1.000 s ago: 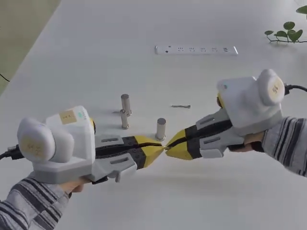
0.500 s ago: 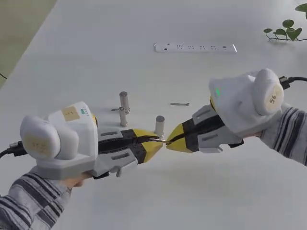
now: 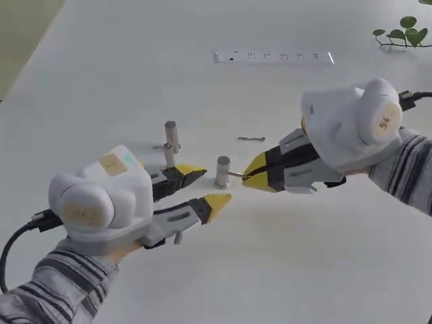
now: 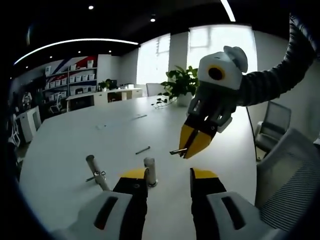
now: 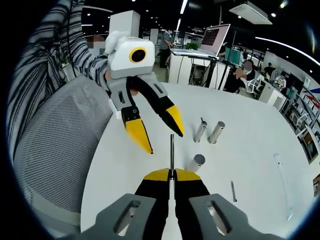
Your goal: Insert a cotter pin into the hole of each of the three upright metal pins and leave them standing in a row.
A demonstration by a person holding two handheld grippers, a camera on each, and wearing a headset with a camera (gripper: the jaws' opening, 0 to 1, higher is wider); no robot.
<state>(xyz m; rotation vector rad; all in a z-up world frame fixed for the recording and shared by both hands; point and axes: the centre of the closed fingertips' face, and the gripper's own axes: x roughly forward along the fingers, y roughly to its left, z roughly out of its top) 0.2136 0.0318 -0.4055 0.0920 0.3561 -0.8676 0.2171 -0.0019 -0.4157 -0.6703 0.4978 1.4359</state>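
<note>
- Three metal pins stand on the bench [image 3: 304,270] in the head view. The two far pins [image 3: 171,133] sit close together, and the near metal pin [image 3: 223,171] is the one being worked on. The right gripper [image 3: 253,177] has its jaws clamped on a cotter pin [image 3: 236,174], whose free end points at that pin's upper part, just beside it. The left gripper [image 3: 206,185] has its jaws spread wide and holds nothing. A spare cotter pin [image 3: 251,139] lies further back.
- Left gripper view: the near metal pin [image 4: 150,171] stands by the left gripper [image 4: 169,175], right next to one parted jaw. I can't tell if they touch. The right gripper [image 4: 190,150] hangs above with the cotter pin [image 4: 176,150] sticking out sideways.
- Right gripper view: the cotter pin [image 5: 171,150] runs straight out of the right gripper [image 5: 171,174], whose jaws are pinched tight. The near metal pin [image 5: 196,162] sits off to one side of it, so I'd say it's not lined up yet. The left gripper [image 5: 160,136] gapes opposite.
- My take: steady the pin low down with the left jaws, square the cotter to the hole, then push straight with no wiggling. I can't actually make out the hole, so go slow.
</note>
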